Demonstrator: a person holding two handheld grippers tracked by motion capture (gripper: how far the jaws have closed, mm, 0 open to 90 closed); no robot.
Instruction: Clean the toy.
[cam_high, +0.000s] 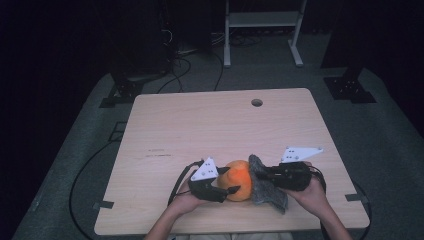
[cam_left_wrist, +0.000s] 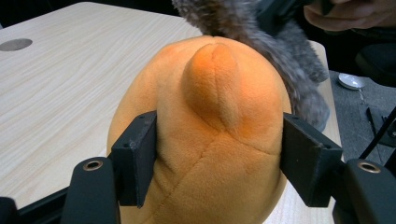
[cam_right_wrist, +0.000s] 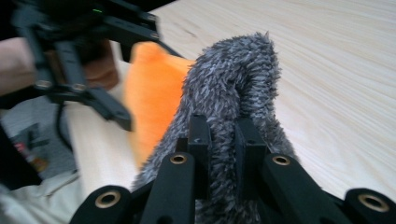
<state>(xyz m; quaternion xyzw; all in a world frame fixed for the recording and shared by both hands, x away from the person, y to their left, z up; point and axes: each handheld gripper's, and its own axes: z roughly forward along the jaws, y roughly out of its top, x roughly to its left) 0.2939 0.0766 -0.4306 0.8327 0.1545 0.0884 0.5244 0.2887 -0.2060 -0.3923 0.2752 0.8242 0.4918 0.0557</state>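
Pale wooden table (cam_high: 200, 125), round cable hole (cam_high: 257, 102) near far edge. Grey carpet floor (cam_high: 395, 135) around it. White metal frame (cam_high: 262, 30) stands beyond the table. Black cables (cam_high: 195, 65) trail across the floor at far left.

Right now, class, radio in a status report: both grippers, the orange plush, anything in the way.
Left gripper clamped on orange plush. Right gripper shut on grey furry cloth, against the plush. Table around them bare.
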